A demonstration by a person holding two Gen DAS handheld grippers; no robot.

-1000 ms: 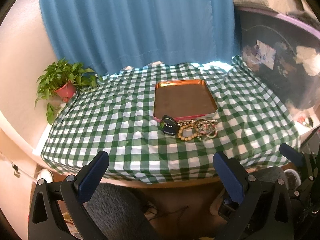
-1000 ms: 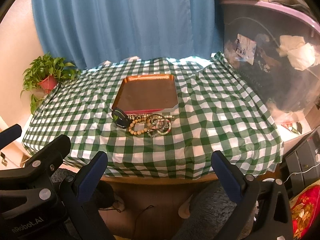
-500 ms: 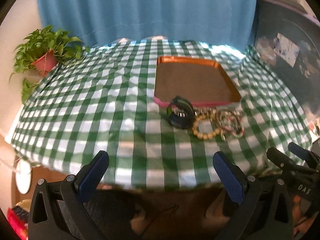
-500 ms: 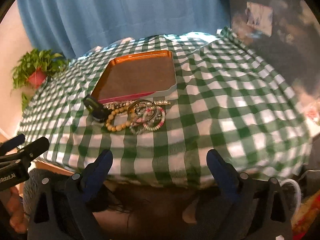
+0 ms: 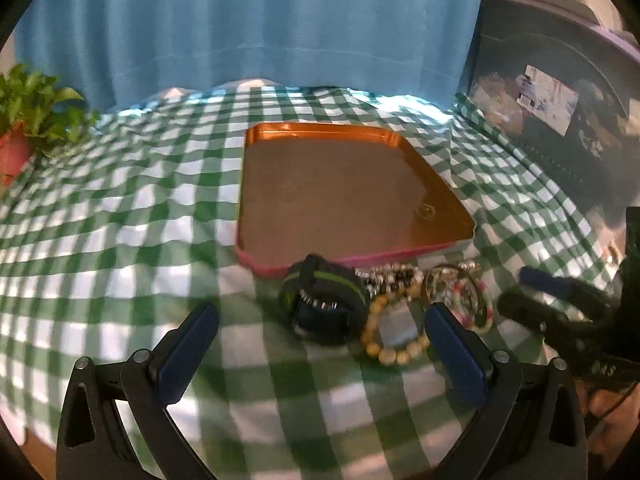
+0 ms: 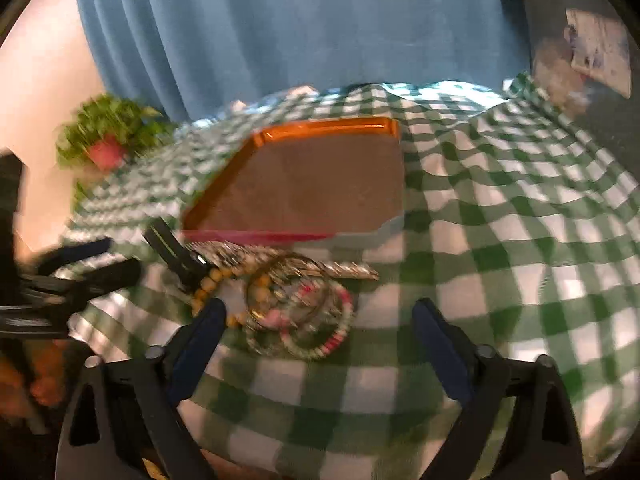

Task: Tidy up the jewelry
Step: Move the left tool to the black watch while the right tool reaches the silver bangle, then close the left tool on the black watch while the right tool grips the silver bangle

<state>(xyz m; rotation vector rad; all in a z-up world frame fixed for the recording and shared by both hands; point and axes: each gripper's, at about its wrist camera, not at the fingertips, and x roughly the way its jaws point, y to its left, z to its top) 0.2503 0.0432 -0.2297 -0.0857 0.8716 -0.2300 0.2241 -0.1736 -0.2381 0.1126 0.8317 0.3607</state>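
Observation:
An orange tray (image 5: 440,188) (image 6: 320,128) lies on the green checked cloth. In front of it lies a pile of jewelry: a black watch with a green stripe (image 5: 324,300) (image 6: 172,250), a tan bead bracelet (image 5: 394,350) (image 6: 206,290), and thin bangles with a pink-and-white bead bracelet (image 5: 460,296) (image 6: 308,316). My left gripper (image 5: 320,344) is open, just short of the watch. My right gripper (image 6: 320,336) is open, just short of the bangles. Each gripper shows at the edge of the other's view.
A potted plant (image 5: 24,136) (image 6: 106,144) stands at the table's far left corner. A blue curtain (image 5: 260,20) hangs behind the table. A dark cluttered container (image 5: 560,112) stands to the right.
Both grippers have moved forward from beyond the table's front edge to over the cloth, close to the jewelry pile. Both stayed open.

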